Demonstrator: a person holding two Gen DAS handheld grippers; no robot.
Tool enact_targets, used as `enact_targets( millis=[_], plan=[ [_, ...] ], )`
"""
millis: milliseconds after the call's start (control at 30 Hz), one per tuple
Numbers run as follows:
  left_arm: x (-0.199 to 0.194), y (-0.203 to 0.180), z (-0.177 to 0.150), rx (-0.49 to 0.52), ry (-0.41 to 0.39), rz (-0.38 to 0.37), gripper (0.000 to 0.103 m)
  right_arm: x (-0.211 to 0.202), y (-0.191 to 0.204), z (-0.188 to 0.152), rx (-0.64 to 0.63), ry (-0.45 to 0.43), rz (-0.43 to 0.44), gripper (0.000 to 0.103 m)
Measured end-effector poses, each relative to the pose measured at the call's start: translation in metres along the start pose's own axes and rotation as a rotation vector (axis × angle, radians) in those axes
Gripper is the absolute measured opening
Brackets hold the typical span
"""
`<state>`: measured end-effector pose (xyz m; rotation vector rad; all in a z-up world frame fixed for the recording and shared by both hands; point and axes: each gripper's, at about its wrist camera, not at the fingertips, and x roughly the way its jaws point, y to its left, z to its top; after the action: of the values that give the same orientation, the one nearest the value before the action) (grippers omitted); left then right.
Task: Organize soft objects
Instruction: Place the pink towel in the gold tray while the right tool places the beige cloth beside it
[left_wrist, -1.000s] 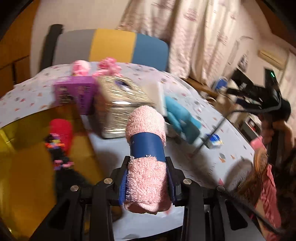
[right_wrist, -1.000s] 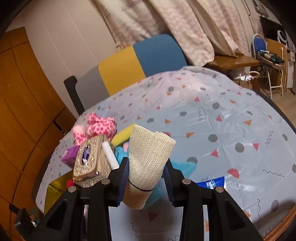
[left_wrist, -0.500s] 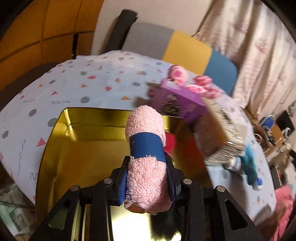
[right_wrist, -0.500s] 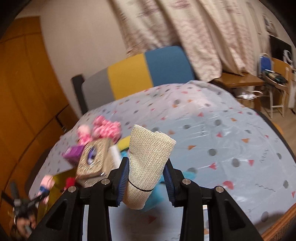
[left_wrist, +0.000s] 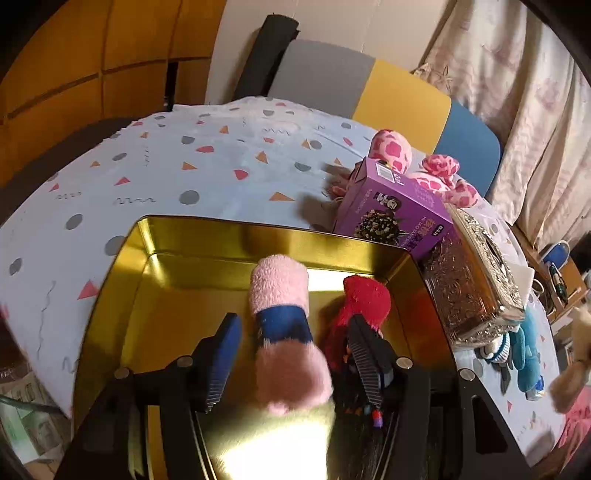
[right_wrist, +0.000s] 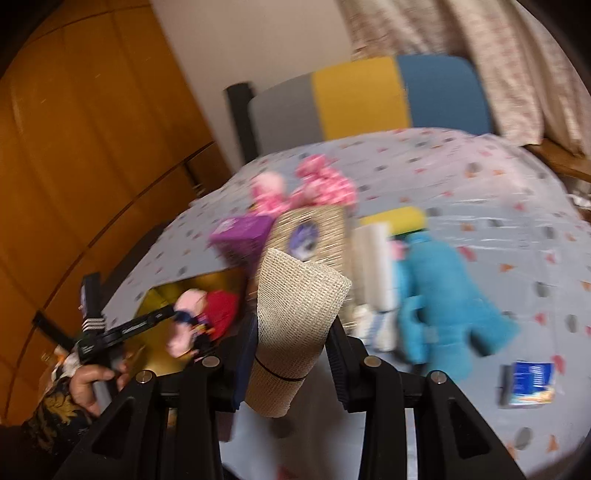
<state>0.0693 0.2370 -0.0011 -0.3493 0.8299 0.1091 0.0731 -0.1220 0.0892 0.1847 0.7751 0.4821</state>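
Opening over the gold tin (left_wrist: 207, 236), the left gripper (left_wrist: 291, 350) has just freed the pink towel roll (left_wrist: 284, 328). One item is stowed. The right gripper (right_wrist: 291, 354) pinches the beige roll (right_wrist: 295, 325).

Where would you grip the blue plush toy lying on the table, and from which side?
Grip the blue plush toy across its broad torso, coming from above with the fingers spanning its width. It lies flat on the tablecloth, and white items crowd its left side, so a top approach looks clearest.
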Motion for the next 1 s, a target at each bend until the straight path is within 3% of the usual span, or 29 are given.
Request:
enact_targets(
  millis=[400,667,800,1000],
  plan=[
    [-0.044,0.009,-0.035,-0.029,-0.026,0.021,0.067,0.067,0.098,-0.015,-0.247,0.197,0.148,0.037],
    [-0.053,0.002,-0.042,-0.013,-0.041,0.026,0.073,0.127,0.137,-0.02,-0.384,0.279,0.052,0.049],
    [-0.051,0.006,-0.046,-0.028,-0.03,0.034,0.073,0.139,0.137,-0.019,-0.369,0.283,0.037,0.07],
    [-0.053,-0.002,-0.049,0.002,-0.032,0.033,0.073,0.125,0.121,-0.025,-0.323,0.256,0.037,0.071]
  ],
)
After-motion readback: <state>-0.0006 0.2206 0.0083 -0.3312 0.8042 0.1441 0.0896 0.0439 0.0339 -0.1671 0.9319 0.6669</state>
